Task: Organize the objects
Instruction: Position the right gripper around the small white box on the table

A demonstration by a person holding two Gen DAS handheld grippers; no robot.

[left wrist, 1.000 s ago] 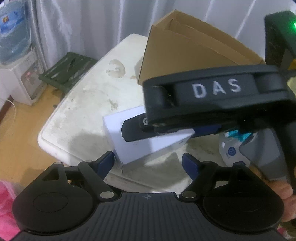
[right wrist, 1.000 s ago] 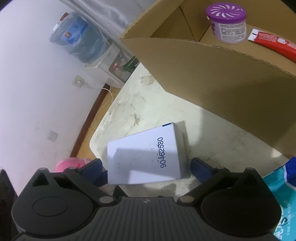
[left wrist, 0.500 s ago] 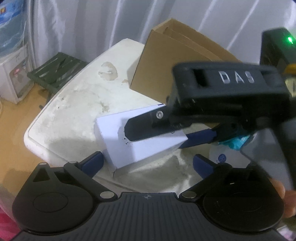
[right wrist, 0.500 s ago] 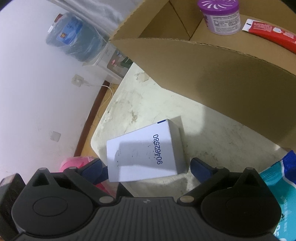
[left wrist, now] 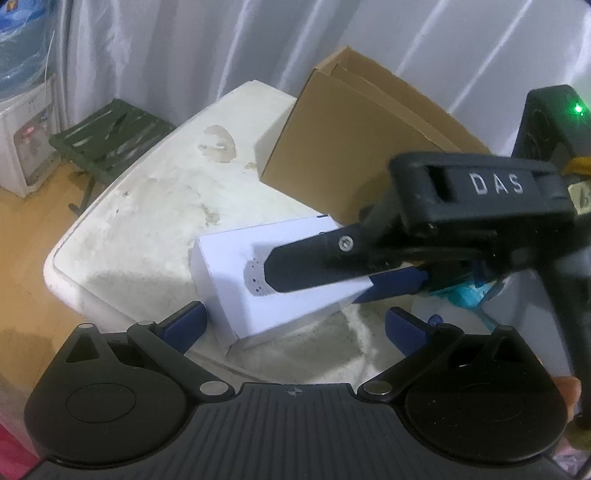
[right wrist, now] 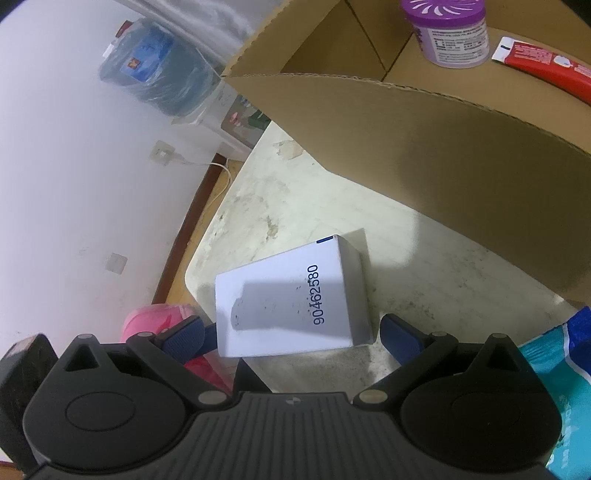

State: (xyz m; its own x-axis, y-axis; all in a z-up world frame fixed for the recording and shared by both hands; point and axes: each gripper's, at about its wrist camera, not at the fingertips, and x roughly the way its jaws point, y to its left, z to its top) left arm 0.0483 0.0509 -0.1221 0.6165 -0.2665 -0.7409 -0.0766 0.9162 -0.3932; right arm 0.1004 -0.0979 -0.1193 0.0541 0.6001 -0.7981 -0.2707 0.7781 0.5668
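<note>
A white box [right wrist: 288,299] printed with a number lies on the stained white table [left wrist: 147,206], near its corner. It also shows in the left wrist view [left wrist: 229,266]. My right gripper [right wrist: 291,332] is open, its blue fingers on either side of the box's near end, not touching it. In the left wrist view the right gripper's black body hangs over the box. My left gripper [left wrist: 295,321] is open and empty, just short of the box. An open cardboard box [right wrist: 424,122] stands behind, holding a purple jar [right wrist: 447,29] and a red tube [right wrist: 546,66].
A teal and blue packet [right wrist: 554,354] lies on the table at the right. A pink thing [right wrist: 159,317] sits on the floor below the table's corner. A green stool [left wrist: 107,133] and a water dispenser [left wrist: 22,122] stand beyond the table's left edge.
Both grippers have drawn back and up a little, so the box looks smaller and farther. The right gripper has shifted right in the left view. The box has not moved.
</note>
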